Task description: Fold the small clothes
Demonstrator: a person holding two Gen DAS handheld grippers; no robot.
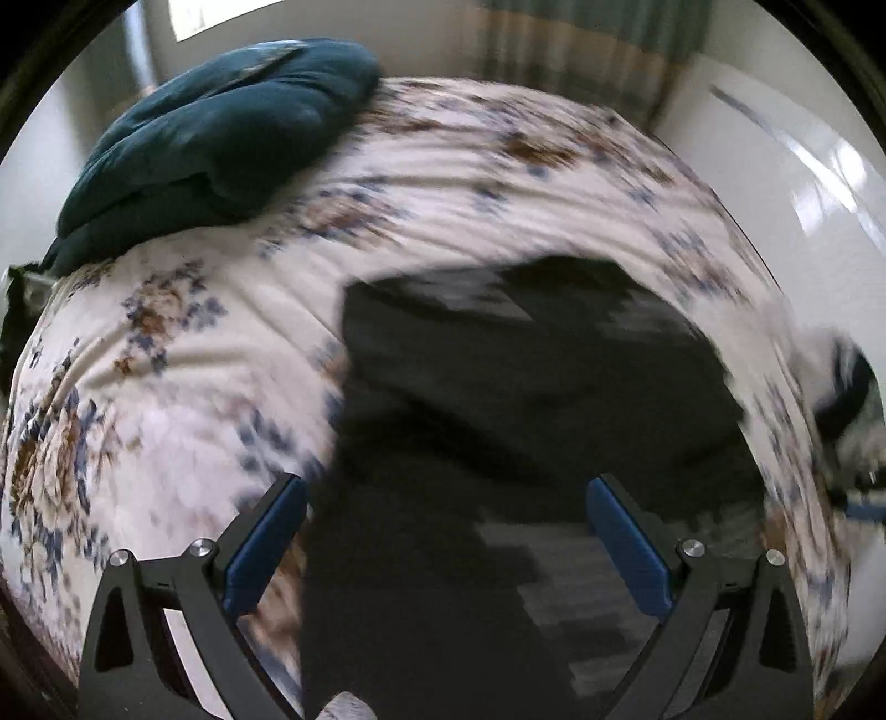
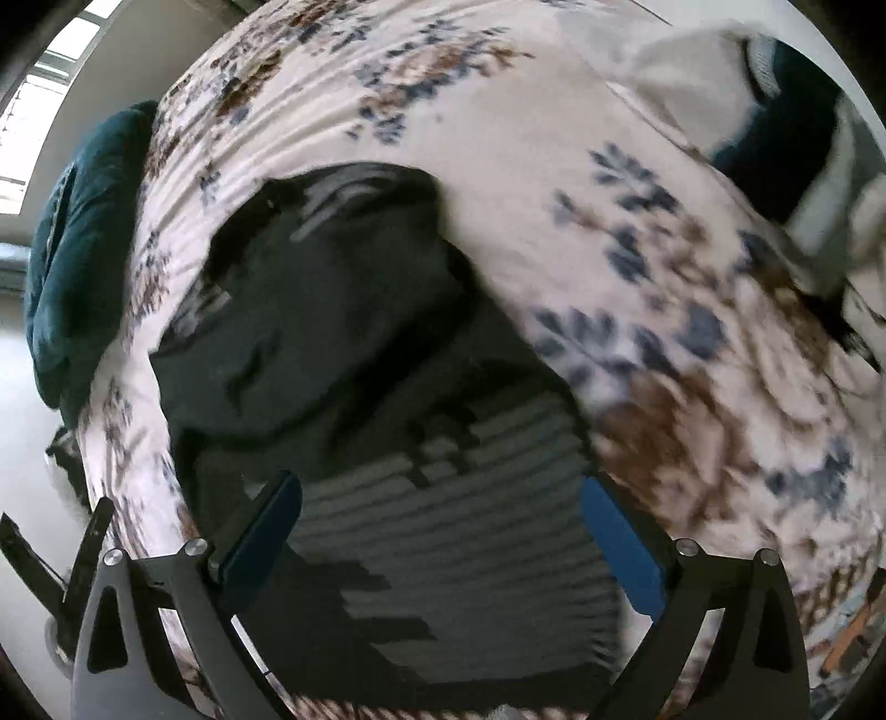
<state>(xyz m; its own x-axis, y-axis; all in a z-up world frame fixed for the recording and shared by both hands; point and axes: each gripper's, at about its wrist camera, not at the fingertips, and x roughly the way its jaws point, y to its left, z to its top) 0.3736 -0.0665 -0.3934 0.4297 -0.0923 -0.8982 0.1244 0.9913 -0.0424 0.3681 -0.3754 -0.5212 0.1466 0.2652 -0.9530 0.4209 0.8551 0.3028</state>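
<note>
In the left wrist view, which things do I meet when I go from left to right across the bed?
Teal cushion → dark garment → white and dark clothing at the right edge, all lying on the floral bedspread.

A bed covered by a white bedspread [image 1: 232, 343] printed with blue and brown flowers fills most of both views. A dark teal pillow [image 1: 221, 133] lies on it in the upper left of the left wrist view, and at the left edge of the right wrist view. Behind the bed stands a pale wall, with a striped green and tan curtain [image 1: 587, 50] at the top centre. A bright window [image 2: 39, 105] glows in the upper left of the right wrist view. Glossy white floor [image 1: 819, 183] shines at the right.
</note>
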